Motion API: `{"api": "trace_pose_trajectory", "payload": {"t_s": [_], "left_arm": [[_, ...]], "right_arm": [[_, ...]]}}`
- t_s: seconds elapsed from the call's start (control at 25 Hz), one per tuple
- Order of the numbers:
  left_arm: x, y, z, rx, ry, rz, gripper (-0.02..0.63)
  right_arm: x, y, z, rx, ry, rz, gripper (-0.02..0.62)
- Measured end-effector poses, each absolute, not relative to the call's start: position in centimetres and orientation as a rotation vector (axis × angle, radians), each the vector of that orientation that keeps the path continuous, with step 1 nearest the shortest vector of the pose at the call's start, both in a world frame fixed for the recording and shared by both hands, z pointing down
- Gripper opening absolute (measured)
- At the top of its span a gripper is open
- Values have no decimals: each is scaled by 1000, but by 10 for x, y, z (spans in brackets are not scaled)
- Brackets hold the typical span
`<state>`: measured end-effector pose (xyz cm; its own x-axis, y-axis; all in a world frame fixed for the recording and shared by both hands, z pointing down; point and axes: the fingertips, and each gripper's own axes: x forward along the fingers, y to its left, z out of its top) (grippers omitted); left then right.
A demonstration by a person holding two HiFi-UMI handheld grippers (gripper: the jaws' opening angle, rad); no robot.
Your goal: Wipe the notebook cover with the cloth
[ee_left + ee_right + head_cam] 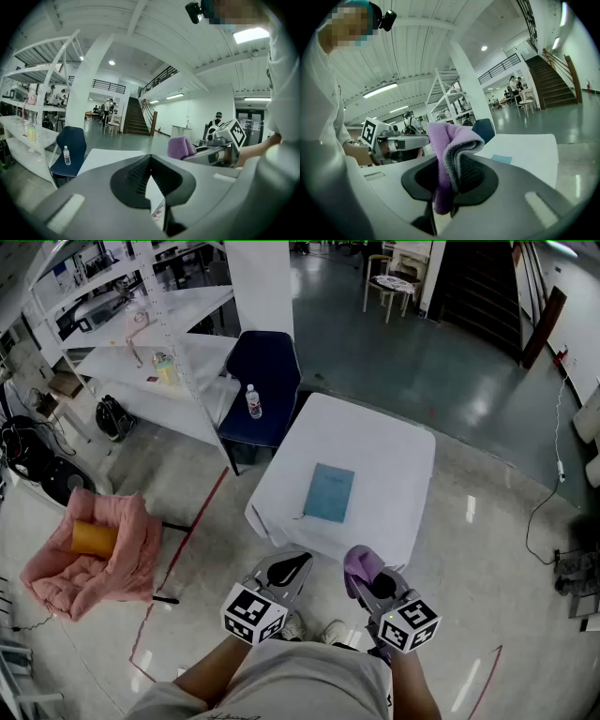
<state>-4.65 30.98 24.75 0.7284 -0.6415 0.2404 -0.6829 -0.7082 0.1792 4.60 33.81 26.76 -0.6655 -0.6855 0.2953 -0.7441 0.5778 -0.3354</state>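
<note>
Closest in are the person's pale shirt and two bare forearms, each carrying a gripper low over the floor, just short of the near edge of the table.

The table has a white cover that hangs down at its near left corner. The notebook, light blue and closed, lies flat about the middle of the tabletop, a little toward that near left corner, well apart from both grippers. In the right gripper view it shows as a small blue patch on the white top beyond the jaws.

At the table's far left corner stands a dark blue chair with a water bottle upright on its seat. White shelving runs behind the chair to the left. On the floor farther left sits a pink cushioned seat with an orange roll on it, and a red tape line runs across the floor between that seat and the table.

The left gripper has its jaws closed, tips meeting, with nothing between them. The right gripper, beside it, is clamped on the cloth, a purple folded piece pinched between the ribbed pads, with a fold sticking up above the jaws and an end hanging below them.
</note>
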Motion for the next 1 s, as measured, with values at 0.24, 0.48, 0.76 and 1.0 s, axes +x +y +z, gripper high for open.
{"api": "trace_pose_trajectory", "payload": {"t_s": [0.24, 0.48, 0.76, 1.0], "left_arm": [[-53, 311, 243, 2686, -1045, 232, 0], [-58, 313, 243, 2694, -1026, 226, 0], [-73, 312, 243, 2703, -1010, 219, 0], [-94, 310, 245, 2706, -1007, 204, 0]], "right_arm": [[39, 339, 262, 1198, -2675, 653, 98], [31, 336, 262, 1202, -2666, 649, 97], [17, 338, 261, 1222, -2664, 653, 103], [2, 336, 263, 1250, -2659, 652, 104]]}}
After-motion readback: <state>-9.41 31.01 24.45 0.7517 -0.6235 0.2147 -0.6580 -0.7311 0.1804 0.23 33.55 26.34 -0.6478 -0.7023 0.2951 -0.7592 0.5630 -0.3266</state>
